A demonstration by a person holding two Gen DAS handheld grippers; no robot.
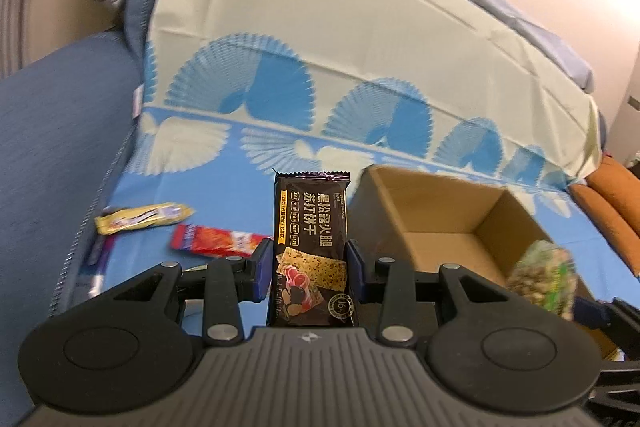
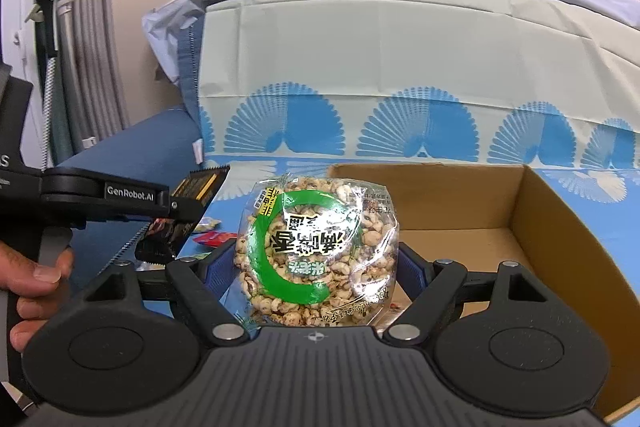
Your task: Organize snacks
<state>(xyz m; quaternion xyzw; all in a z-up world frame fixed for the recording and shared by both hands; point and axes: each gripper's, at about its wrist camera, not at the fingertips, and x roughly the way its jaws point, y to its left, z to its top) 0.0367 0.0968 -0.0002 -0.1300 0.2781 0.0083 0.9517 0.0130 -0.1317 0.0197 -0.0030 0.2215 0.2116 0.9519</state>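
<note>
Mid-transfer: your left gripper (image 1: 311, 263) clamps the black cracker packet (image 1: 311, 227), your right gripper (image 2: 320, 267) the puffed-snack bag (image 2: 318, 251), held aloft by the cardboard box (image 2: 560, 247). Next: release inside.

The left gripper (image 1: 311, 269) has its jaws closed on a dark brown cracker packet (image 1: 311, 247), held upright. Just right of it sits an open brown cardboard box (image 1: 448, 223) on the blue fan-patterned cloth (image 1: 224, 163). A blurred clear bag of puffed snacks (image 1: 544, 281) shows at the box's near right. Left lie a red wrapper (image 1: 218, 241) and, farther, a yellow one (image 1: 142, 219).
</note>
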